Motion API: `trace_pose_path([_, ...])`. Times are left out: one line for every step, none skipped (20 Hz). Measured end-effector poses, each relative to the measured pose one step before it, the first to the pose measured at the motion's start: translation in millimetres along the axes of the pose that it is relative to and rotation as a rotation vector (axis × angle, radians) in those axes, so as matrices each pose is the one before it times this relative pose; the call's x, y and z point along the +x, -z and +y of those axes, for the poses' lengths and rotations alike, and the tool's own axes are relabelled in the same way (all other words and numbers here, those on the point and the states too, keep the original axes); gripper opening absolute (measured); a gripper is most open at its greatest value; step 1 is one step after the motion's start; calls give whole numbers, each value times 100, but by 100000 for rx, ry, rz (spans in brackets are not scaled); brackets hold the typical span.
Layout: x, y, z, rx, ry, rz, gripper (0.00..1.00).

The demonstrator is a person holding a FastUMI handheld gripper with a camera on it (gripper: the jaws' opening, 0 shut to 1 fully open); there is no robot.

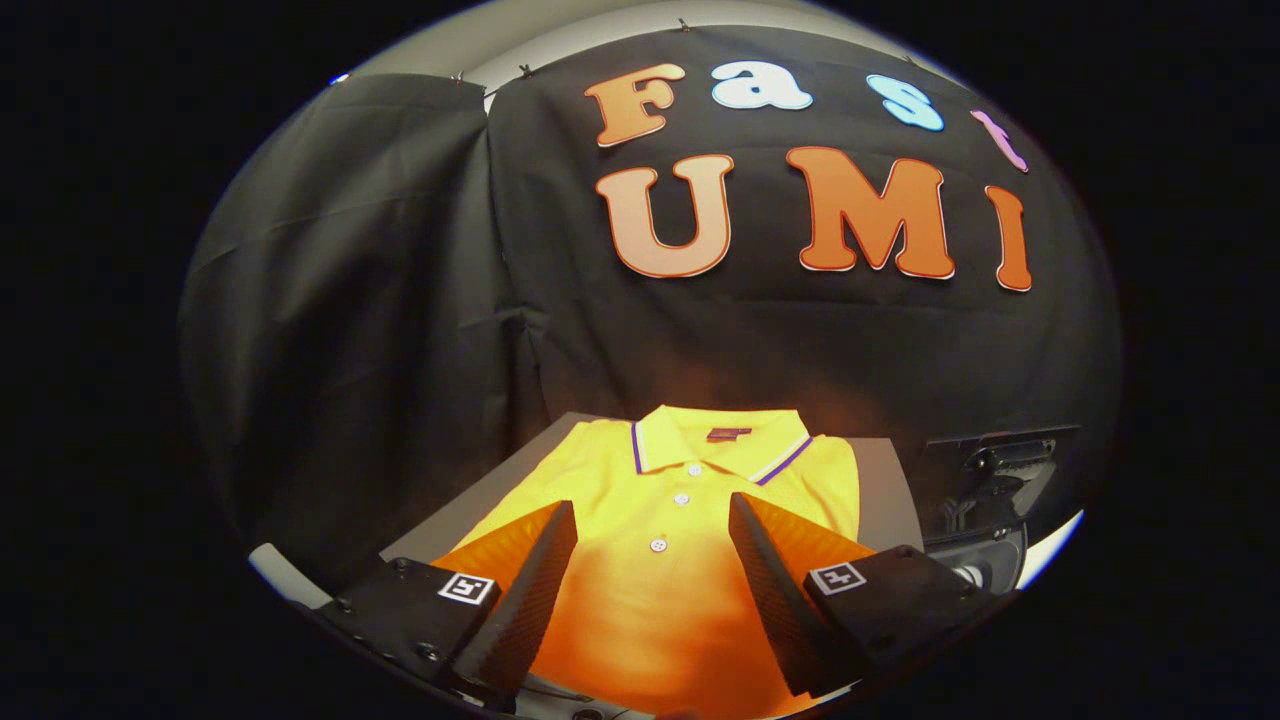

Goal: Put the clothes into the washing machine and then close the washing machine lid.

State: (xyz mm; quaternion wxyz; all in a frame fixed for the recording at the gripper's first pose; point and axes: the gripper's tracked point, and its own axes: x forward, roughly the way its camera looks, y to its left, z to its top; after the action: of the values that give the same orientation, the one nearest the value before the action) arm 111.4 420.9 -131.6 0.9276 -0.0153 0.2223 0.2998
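Over shirt (660, 500) — tongs (652, 515) spread.

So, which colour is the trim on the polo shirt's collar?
Purple and white stripes, on the yellow polo shirt; gripper view shows it best. The open tongs hover above it.

A grey table (885, 490) stands ahead of me against the black cloth wall. A yellow polo shirt (660, 500) lies flat on it, buttoned, collar at the far side, hem toward me. My gripper (652, 520) hovers over the shirt's near half, jaws spread wide apart, gripping nothing.
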Motion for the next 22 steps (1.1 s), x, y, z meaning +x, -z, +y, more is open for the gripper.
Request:
trace_pose_path([607,776,-340,-250,2076,1872,98])
trace_pose_path([482,612,-430,-507,2485,1488,98])
trace_pose_path([428,496,-162,-655,1585,1161,98])
trace_pose_path([318,594,34,-760,1078,1797,98])
trace_pose_path([333,686,58,-698,634,2166,99])
trace_pose_path([516,1070,-153,-411,1176,3258,98])
trace_pose_path([152,219,176,-506,-260,367,99])
trace_pose_path([176,-627,81,-1565,-498,-953,100])
trace_pose_path([96,445,26,-945,-1471,2582,98])
trace_pose_path([-31,-250,-80,720,-297,-1652,99])
trace_pose_path([-167,153,-23,634,-685,1533,96])
trace_pose_path([-23,-182,-122,292,-170,-2,93])
trace_pose_path([181,96,135,-441,-786,1160,90])
trace_pose_path([-67,51,164,-1243,-771,1107,87])
trace_pose_path([185,-55,24,-1525,-566,383,73])
trace_pose_path([224,35,-72,-1016,154,10,55])
trace_pose_path([68,-126,-47,-1212,937,-830,37])
trace_pose_path([14,69,-64,-1787,686,475,25])
trace_pose_path([109,-191,63,2010,864,-751,15])
trace_pose_path([-30,159,-132,1368,577,-594,12])
trace_pose_path([-538,-299,162,2285,-271,-1702,8])
trace_pose_path([48,-57,158,1475,-199,-3029,8])
